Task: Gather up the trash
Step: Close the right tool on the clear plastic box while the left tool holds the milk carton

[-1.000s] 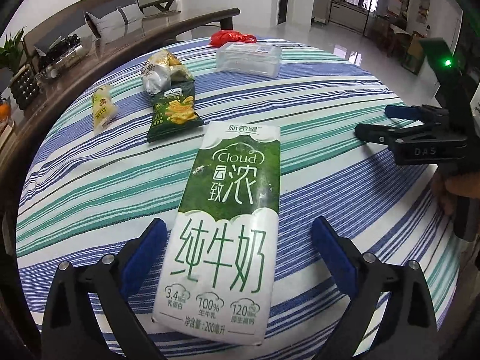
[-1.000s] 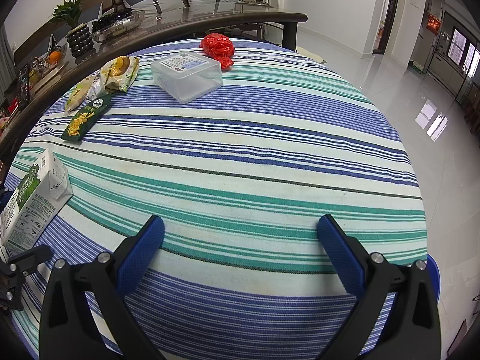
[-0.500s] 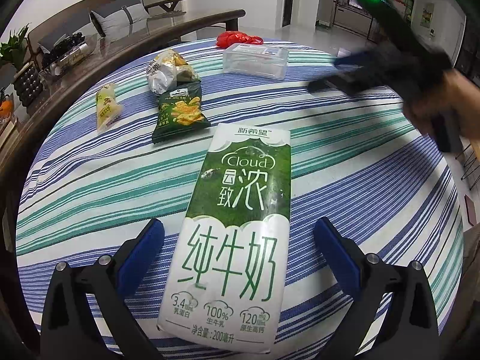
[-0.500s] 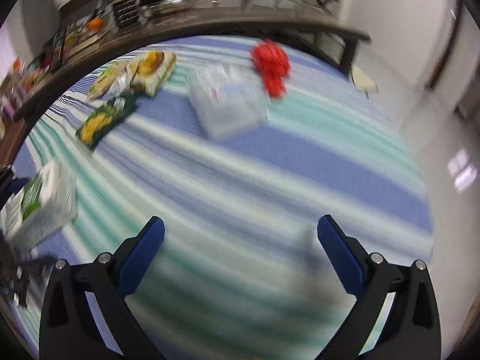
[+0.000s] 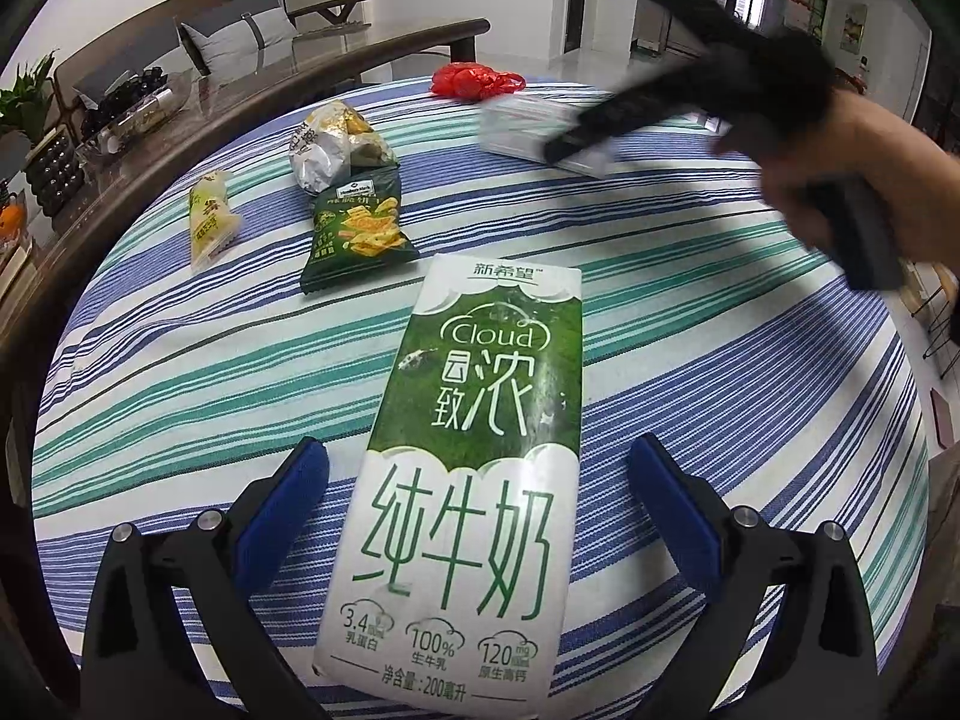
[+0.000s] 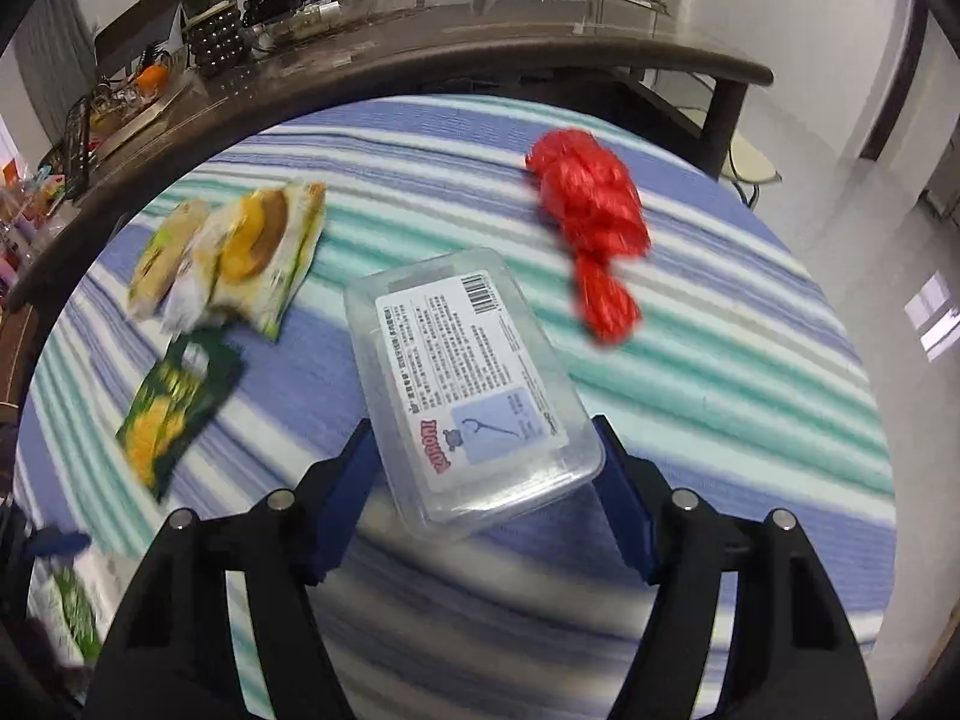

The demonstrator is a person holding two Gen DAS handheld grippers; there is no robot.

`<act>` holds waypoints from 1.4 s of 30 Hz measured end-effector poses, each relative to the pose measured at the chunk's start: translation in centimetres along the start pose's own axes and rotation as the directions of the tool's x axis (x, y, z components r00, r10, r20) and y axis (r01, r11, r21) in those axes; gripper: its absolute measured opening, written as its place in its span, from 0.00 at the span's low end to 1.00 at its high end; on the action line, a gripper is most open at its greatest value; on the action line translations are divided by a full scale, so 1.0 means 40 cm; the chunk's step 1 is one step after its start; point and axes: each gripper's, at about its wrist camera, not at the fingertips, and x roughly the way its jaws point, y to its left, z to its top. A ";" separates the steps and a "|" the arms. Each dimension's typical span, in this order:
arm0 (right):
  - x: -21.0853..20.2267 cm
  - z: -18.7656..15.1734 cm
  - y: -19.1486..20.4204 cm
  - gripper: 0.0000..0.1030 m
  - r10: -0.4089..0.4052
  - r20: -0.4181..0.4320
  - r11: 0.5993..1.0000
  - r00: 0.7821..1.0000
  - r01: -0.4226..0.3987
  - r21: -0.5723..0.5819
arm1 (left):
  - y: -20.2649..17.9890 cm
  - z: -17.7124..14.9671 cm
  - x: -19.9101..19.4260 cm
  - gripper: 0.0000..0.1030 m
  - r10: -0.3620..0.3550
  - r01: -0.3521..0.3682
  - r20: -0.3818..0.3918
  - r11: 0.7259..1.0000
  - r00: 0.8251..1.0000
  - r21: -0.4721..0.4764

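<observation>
A green and white milk carton point(image 5: 480, 360) lies flat on the striped tablecloth point(image 5: 720, 372). My left gripper point(image 5: 478, 450) is open around its near half, with a gap on each side. My right gripper point(image 6: 481, 423) is closing on a clear plastic box point(image 6: 474, 372) with a white label, and its blue pads point(image 6: 354, 480) lie against both long sides. In the left wrist view the right gripper point(image 5: 576, 141) is a dark blur over that box point(image 5: 522, 120), held by a person's hand point(image 5: 840, 156).
A crumpled red bag point(image 6: 591, 222) lies beyond the box. On the left are a green snack packet point(image 5: 357, 228), a crumpled silver and yellow wrapper point(image 5: 330, 144) and a small yellow packet point(image 5: 207, 216). A dark curved table point(image 6: 480, 54) with clutter stands behind.
My right gripper has swept across the table from the near right edge to the clear box, and its jaws have narrowed around it. The left gripper and the carton have stayed put.
</observation>
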 end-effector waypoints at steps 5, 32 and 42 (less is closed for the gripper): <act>-0.087 -0.142 -0.037 0.66 -0.030 -0.008 0.998 1.000 0.030 0.053 | 0.000 -0.006 -0.005 0.96 0.006 -0.006 -0.004 1.000 1.000 -0.009; -0.197 -0.431 0.043 0.96 -0.097 0.094 0.990 0.991 0.086 0.116 | 0.003 -0.017 -0.019 0.95 -0.008 0.008 -0.036 1.000 0.999 -0.008; -0.249 -0.370 -0.008 0.96 0.007 0.007 0.990 1.000 -0.008 0.142 | 0.032 -0.014 -0.076 0.93 -0.102 0.104 0.050 0.994 0.994 -0.035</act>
